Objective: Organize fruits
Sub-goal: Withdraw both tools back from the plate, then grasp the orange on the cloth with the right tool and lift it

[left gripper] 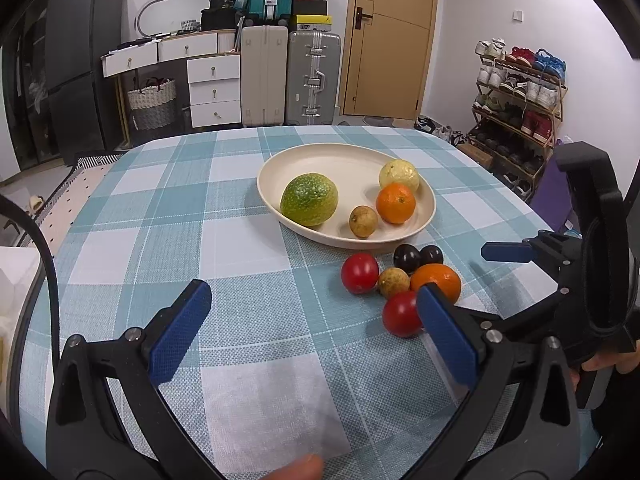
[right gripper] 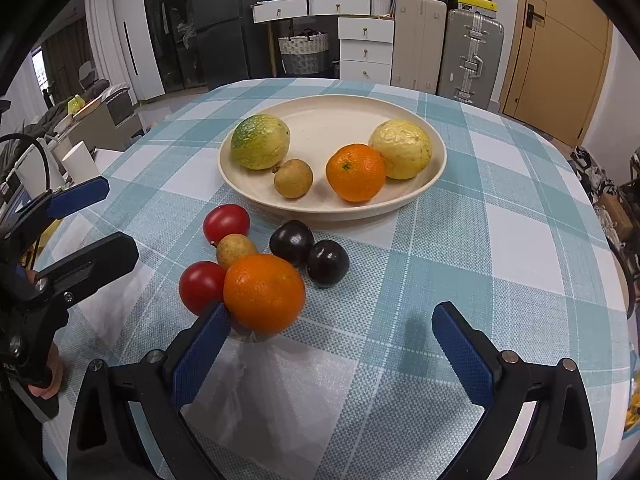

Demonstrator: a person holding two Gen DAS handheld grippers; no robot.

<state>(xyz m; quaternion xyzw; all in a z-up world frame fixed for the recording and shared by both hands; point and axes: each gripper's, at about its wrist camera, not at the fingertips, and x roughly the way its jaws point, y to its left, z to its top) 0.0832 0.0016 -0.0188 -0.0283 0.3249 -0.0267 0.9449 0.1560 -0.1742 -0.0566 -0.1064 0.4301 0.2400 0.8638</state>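
A cream plate (left gripper: 344, 149) (right gripper: 332, 99) holds a green citrus (left gripper: 309, 199) (right gripper: 260, 142), a yellow lemon (left gripper: 399, 175) (right gripper: 401, 149), an orange (left gripper: 395, 203) (right gripper: 355, 172) and a small brown fruit (left gripper: 363, 221) (right gripper: 293, 178). In front of it on the cloth lie two red tomatoes (left gripper: 359, 273) (right gripper: 202, 287), a second orange (left gripper: 438, 279) (right gripper: 264, 293), another brown fruit (right gripper: 236, 249) and two dark plums (left gripper: 407, 257) (right gripper: 327, 262). My left gripper (left gripper: 312, 296) is open and holds nothing, left of this pile. My right gripper (right gripper: 332, 312) is open, its left finger beside the loose orange.
A blue-and-white checked tablecloth (left gripper: 240, 240) covers the table. My left gripper (right gripper: 120, 216) shows at the left edge of the right wrist view. Suitcases (left gripper: 314, 78), white drawers (left gripper: 214, 90), a door and a shoe rack (left gripper: 520, 96) stand beyond the table.
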